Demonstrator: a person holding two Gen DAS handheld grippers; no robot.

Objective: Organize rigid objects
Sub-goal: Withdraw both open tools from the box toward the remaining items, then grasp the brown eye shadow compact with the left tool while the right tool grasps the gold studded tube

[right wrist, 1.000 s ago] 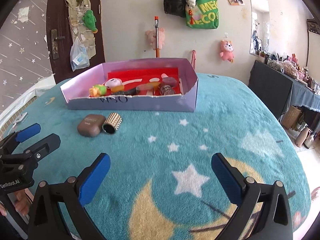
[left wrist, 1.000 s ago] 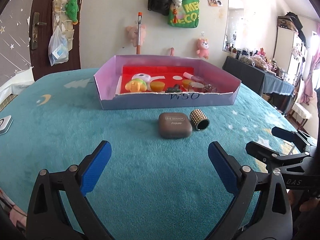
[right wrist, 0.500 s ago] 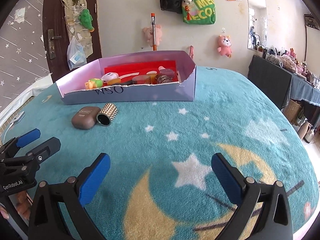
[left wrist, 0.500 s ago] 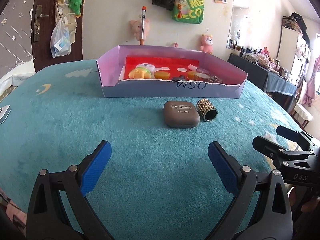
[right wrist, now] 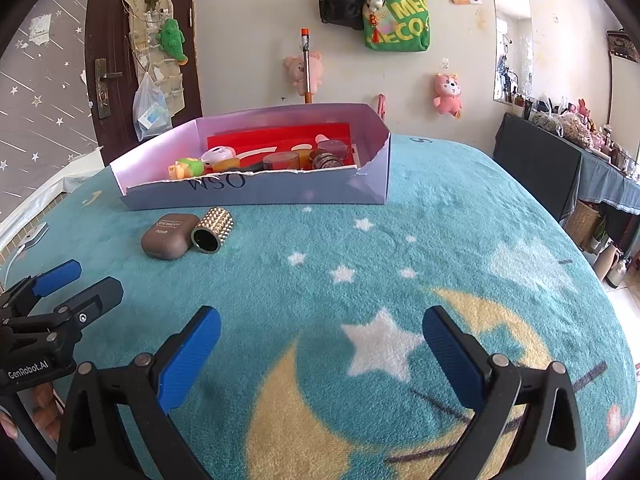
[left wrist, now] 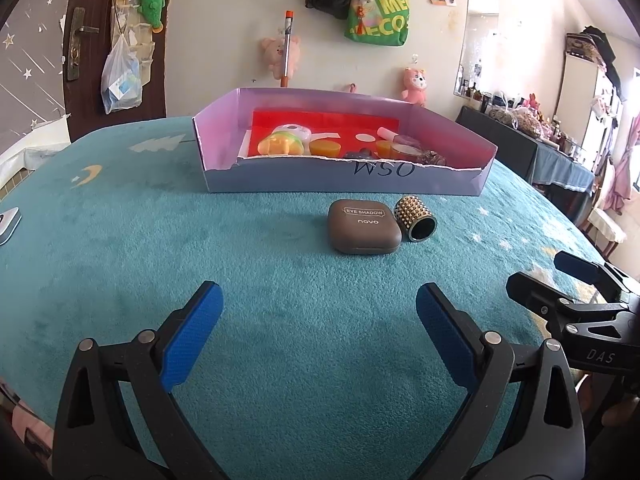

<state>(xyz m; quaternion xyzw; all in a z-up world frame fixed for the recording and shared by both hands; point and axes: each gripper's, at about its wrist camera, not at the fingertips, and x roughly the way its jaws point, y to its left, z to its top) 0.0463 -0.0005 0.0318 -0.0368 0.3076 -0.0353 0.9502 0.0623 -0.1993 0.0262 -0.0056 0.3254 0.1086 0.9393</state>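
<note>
A brown eye-shadow case (left wrist: 363,231) (right wrist: 169,235) lies on the teal blanket, touching a gold studded cylinder (left wrist: 414,218) (right wrist: 212,229) lying on its side to its right. Behind them stands a shallow purple box (left wrist: 344,181) (right wrist: 256,194) with a red floor, holding several small toys and jars. My left gripper (left wrist: 318,334) (right wrist: 76,285) hovers open in front of the case, nothing between its blue pads. My right gripper (right wrist: 320,350) (left wrist: 560,276) is open too, over the moon-and-star pattern, well right of the two objects.
A phone-like object (left wrist: 8,220) lies at the blanket's left edge. A door (right wrist: 116,48), hanging bags and plush toys are on the wall behind the box. A dark table with clutter (right wrist: 560,152) stands at the right. A hand (right wrist: 40,408) holds the left gripper.
Both grippers have dropped lower and edged toward the case and cylinder, which now look larger and closer. Both stay open. Nothing on the blanket has moved.
</note>
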